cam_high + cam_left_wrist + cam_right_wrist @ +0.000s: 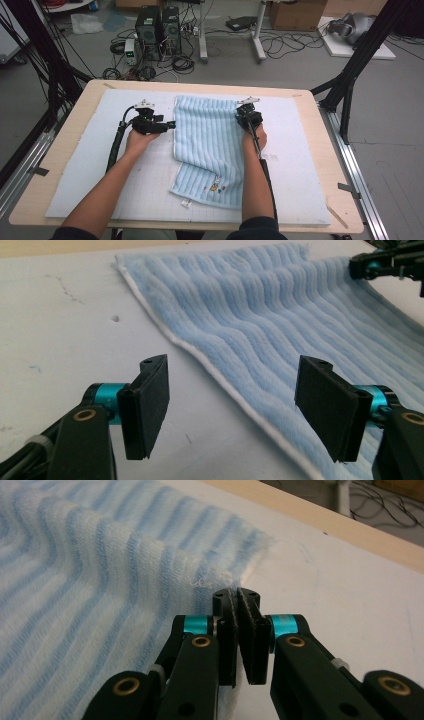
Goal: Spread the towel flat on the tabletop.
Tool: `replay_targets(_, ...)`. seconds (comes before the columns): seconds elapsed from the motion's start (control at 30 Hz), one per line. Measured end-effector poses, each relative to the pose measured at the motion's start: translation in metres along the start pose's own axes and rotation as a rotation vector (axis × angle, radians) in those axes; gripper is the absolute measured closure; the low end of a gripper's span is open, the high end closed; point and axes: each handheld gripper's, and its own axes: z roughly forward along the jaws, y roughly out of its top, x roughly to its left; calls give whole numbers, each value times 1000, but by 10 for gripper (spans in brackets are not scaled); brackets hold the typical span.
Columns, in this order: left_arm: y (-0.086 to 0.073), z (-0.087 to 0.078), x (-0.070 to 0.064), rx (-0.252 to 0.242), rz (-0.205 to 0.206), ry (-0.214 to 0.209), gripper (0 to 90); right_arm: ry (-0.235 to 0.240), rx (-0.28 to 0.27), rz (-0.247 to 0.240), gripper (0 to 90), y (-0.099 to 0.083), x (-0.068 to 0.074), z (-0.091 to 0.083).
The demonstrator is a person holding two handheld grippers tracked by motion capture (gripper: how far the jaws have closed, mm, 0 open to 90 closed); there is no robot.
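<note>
A light blue striped towel (210, 135) lies on the pale mat (310, 150), its near part folded over to show a small embroidered figure and a tag. My left gripper (171, 125) points at the towel's left edge. In the left gripper view it (232, 365) stands open wide, with the white hem of the towel (280, 315) running between the jaws. My right gripper (246, 111) sits at the towel's far right edge. In the right gripper view it (237, 597) is shut on that edge, and the towel (75, 580) rises in a ridge up to the pads.
The mat covers most of a wooden table (75, 130). Beyond the far edge the floor holds computer towers (157, 25), tangled cables (280, 42) and cardboard boxes (295, 15). Black frame legs (350, 75) stand at both sides.
</note>
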Motion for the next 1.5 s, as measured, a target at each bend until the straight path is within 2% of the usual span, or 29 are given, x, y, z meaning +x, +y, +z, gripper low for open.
replay_targets(0.03,0,0,-4,16,7,-15,315,18,3,44,770,-2,-1,1)
replay_targets(0.07,0,0,-4,16,7,-15,319,18,3,44,770,-2,-1,1)
replay_targets(0.1,-1,1,-8,36,14,-36,324,50,-15,68,659,-2,-2,-3)
replay_targets(0.23,-3,6,-17,61,24,-53,339,81,-64,78,604,-3,-3,-17)
replay_targets(0.3,-5,11,-22,87,27,-63,362,109,-102,72,584,-8,-8,-36)
replay_targets(0.33,-7,14,-27,111,50,-65,371,122,-118,80,573,-11,-10,-42)
replay_targets(0.37,-7,14,-27,111,50,-65,381,122,-118,80,573,-11,-10,-42)
replay_targets(0.4,-8,16,-30,121,61,-59,388,156,-139,96,551,-18,-14,-54)
replay_targets(0.47,-11,22,-36,148,109,-41,420,164,-161,81,551,-26,-16,-66)
replay_targets(0.5,-11,22,-36,148,109,-41,449,158,-167,72,551,-31,-16,-72)
replay_targets(0.53,-12,23,-40,139,158,0,489,159,-178,70,551,-35,-17,-77)
replay_targets(0.57,-12,23,-40,139,158,0,587,159,-178,70,551,-35,-17,-77)
replay_targets(0.6,-13,22,-40,133,189,12,774,176,-188,69,550,-43,-16,-85)
replay_targets(0.63,-14,22,-39,127,203,8,774,176,-188,69,550,-43,-16,-85)
replay_targets(0.67,-14,23,-37,122,182,11,861,190,-148,52,545,-48,-13,-88)
replay_targets(0.7,-12,23,-34,104,173,45,865,194,-128,38,543,-48,-11,-88)
replay_targets(0.73,-12,23,-34,104,173,45,867,192,-110,30,543,-48,-10,-86)
replay_targets(0.77,-11,22,-29,72,133,62,867,195,-96,30,543,-48,-7,-84)
replay_targets(0.87,-10,21,-23,46,108,83,867,199,-69,15,541,-48,-1,-78)
replay_targets(0.9,-9,19,-15,24,69,91,866,224,-55,-6,536,-48,6,-73)
replay_targets(1.07,-8,13,-3,4,67,126,865,250,-53,-10,516,-47,19,-67)
replay_targets(1.1,-7,10,4,-4,62,145,865,255,-29,-2,476,-47,23,-63)
replay_targets(1.17,-7,7,10,-23,47,165,865,267,2,2,468,-48,28,-57)
replay_targets(1.23,-7,6,13,-27,38,168,865,271,16,-10,536,-48,34,-53)
replay_targets(1.27,-7,5,15,-37,23,168,865,271,16,-10,536,-48,34,-53)
replay_targets(1.3,-7,5,16,-37,17,165,865,298,13,-52,730,-47,37,-50)
replay_targets(1.33,-7,6,15,-35,26,164,864,310,11,-57,853,-46,38,-50)
replay_targets(1.4,-7,6,14,-29,43,173,846,272,9,-100,861,-45,40,-49)
replay_targets(1.5,-7,7,14,-26,43,181,716,223,1,-68,864,-46,36,-47)
